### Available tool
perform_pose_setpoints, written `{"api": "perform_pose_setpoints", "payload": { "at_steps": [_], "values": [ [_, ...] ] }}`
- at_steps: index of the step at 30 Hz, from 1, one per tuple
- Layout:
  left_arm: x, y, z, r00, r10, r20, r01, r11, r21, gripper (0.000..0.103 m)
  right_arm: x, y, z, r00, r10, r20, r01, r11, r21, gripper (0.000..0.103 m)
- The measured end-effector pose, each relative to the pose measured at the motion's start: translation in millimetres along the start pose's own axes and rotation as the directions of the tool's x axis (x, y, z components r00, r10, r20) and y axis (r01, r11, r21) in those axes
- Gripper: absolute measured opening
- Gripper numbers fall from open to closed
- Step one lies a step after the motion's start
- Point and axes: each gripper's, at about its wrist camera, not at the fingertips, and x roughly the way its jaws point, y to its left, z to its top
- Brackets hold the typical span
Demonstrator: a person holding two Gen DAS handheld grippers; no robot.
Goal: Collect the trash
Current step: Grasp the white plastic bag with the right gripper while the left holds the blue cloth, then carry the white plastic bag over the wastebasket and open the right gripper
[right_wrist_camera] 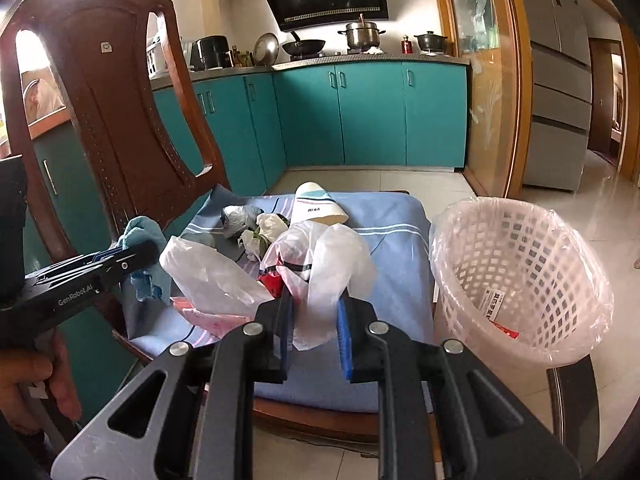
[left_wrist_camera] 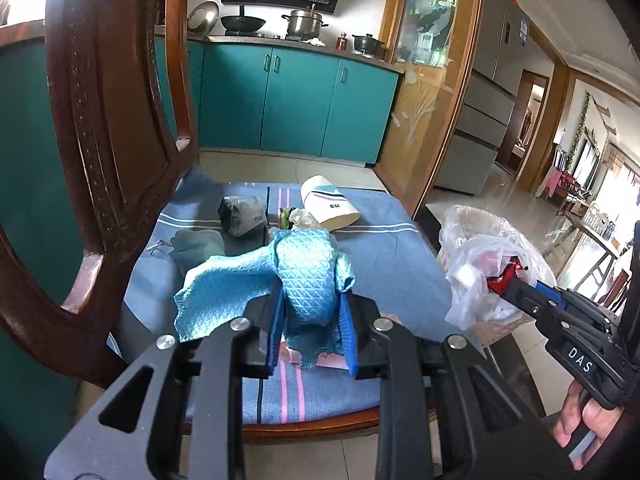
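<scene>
My left gripper point(left_wrist_camera: 310, 300) is shut on a light blue cloth point(left_wrist_camera: 308, 272) and holds it above the blue striped chair cushion point(left_wrist_camera: 392, 264). My right gripper point(right_wrist_camera: 314, 304) is shut on a crumpled white plastic bag point(right_wrist_camera: 320, 264) with a red wrapper point(right_wrist_camera: 272, 282) in it, above the cushion's front; it also shows in the left wrist view point(left_wrist_camera: 508, 276) in front of the basket. On the cushion lie a paper cup point(left_wrist_camera: 328, 206) on its side, a grey wrapped bundle point(left_wrist_camera: 242, 216), white tissue point(right_wrist_camera: 268, 228) and pink paper point(right_wrist_camera: 212, 320).
A white lattice waste basket point(right_wrist_camera: 516, 280) lined with a clear bag stands on a stool right of the chair, with a paper scrap inside. The wooden chair back point(right_wrist_camera: 108, 112) rises at the left. Teal kitchen cabinets point(right_wrist_camera: 368, 112) stand behind.
</scene>
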Motion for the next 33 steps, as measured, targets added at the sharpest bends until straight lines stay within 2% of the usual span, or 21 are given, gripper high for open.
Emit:
{"api": "perform_pose_setpoints", "payload": {
  "at_steps": [33],
  "values": [
    [5.3, -2.0, -6.1, 0.999, 0.02, -0.035, -0.02, 1.0, 0.017, 0.026, 5.6, 1.4, 0.2, 1.0, 0.014, -0.025, -0.015, 1.0, -0.008, 0.019]
  ]
}}
